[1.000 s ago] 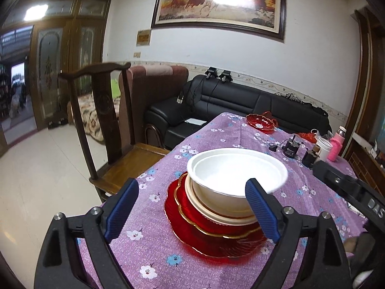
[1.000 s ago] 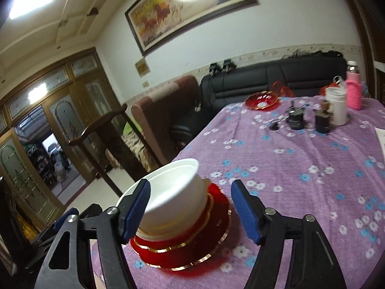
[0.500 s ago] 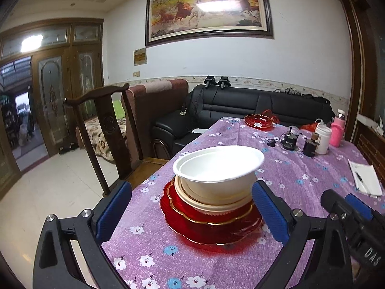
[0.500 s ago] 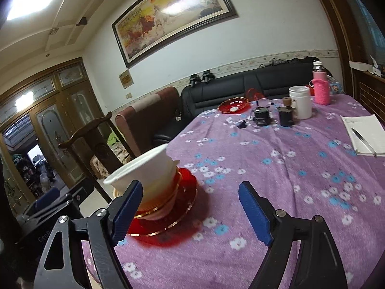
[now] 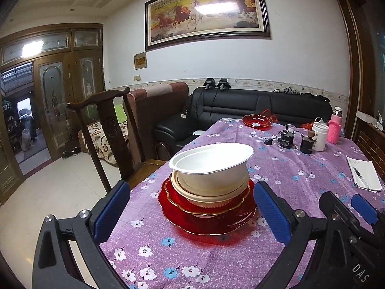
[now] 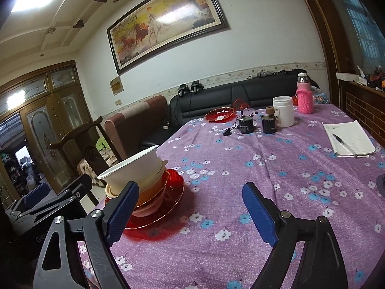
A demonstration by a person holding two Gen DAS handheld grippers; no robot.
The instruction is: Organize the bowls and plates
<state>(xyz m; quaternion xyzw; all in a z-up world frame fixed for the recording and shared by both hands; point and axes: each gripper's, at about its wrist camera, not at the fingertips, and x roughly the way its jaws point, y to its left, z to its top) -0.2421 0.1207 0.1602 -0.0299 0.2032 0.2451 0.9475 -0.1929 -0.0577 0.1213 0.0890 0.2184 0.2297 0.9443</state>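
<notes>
While both grippers gape, the bowl stack (image 5: 209,183) sits beyond their fingers (image 5: 272,209).

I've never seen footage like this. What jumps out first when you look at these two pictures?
A tilted stack of white bowls on red gold-rimmed plates stands near the edge of a purple flowered tablecloth. Blue-padded grippers frame each view, the left gripper wide open around the stack without touching it, the right gripper open over bare cloth. A big horse painting hangs above the black sofa.
</notes>
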